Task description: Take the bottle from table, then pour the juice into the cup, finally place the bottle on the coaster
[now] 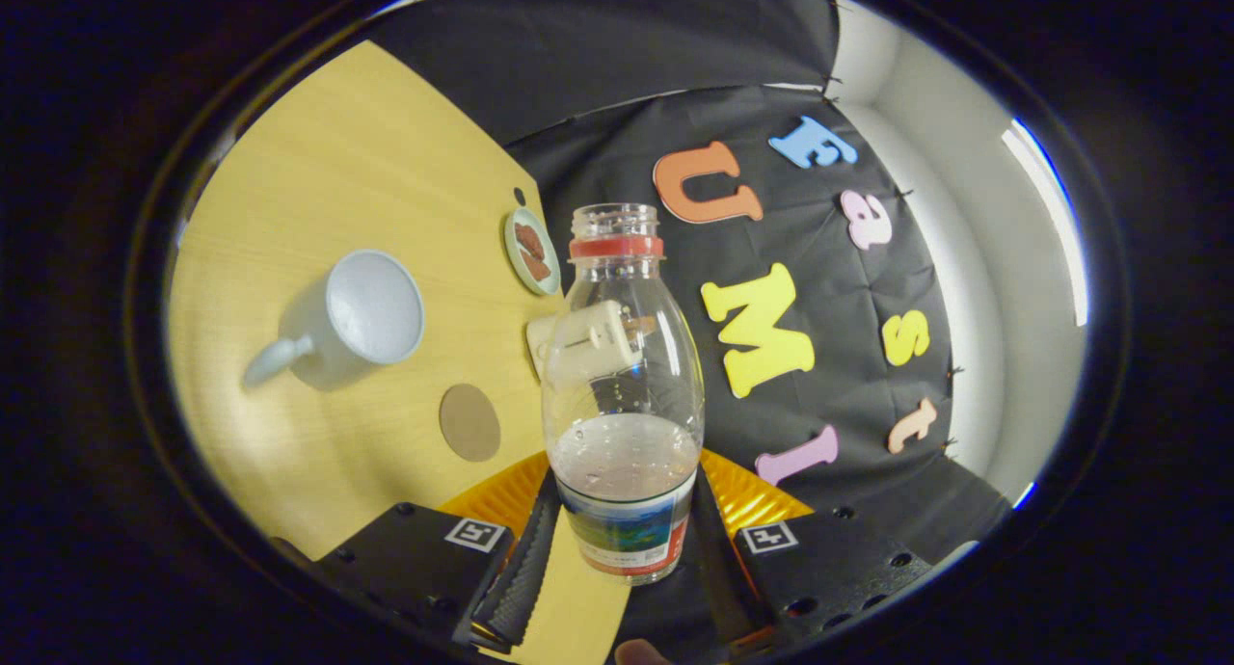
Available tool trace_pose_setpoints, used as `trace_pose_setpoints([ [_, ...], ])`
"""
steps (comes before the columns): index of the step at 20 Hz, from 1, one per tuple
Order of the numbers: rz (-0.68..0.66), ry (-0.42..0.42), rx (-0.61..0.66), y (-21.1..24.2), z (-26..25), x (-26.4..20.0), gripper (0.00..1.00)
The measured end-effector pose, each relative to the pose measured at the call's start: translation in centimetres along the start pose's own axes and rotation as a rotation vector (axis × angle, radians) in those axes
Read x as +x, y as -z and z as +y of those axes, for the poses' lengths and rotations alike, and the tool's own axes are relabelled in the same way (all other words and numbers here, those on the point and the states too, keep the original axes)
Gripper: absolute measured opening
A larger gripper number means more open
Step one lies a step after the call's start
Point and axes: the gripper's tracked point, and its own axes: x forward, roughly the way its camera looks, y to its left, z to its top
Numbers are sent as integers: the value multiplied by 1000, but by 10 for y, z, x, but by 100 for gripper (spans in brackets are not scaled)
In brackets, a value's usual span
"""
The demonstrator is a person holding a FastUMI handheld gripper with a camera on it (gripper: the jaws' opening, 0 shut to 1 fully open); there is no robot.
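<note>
Gripping the bottle at its label, the claw is held tilted for pouring toward the cup, centre left.

A wooden table fills the left of the frame. Near its far edge, upper centre, lies a small round plate with brown pieces on it. A cream block lies just below the plate.

Wooden table carries cup, round coaster, small plate (near wall).
</note>
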Motion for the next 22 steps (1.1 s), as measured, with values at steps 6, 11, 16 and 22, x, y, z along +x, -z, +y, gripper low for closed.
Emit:
trace_pose_setpoints([
  [6,-66,-44,412,-17,-24,-14,74],
  [11,-122,-74,759,-23,-55,-10,74],
  [16,-183,-93,1044,-35,-85,12,74],
  [22,-222,-93,1142,-50,-83,59,74],
])
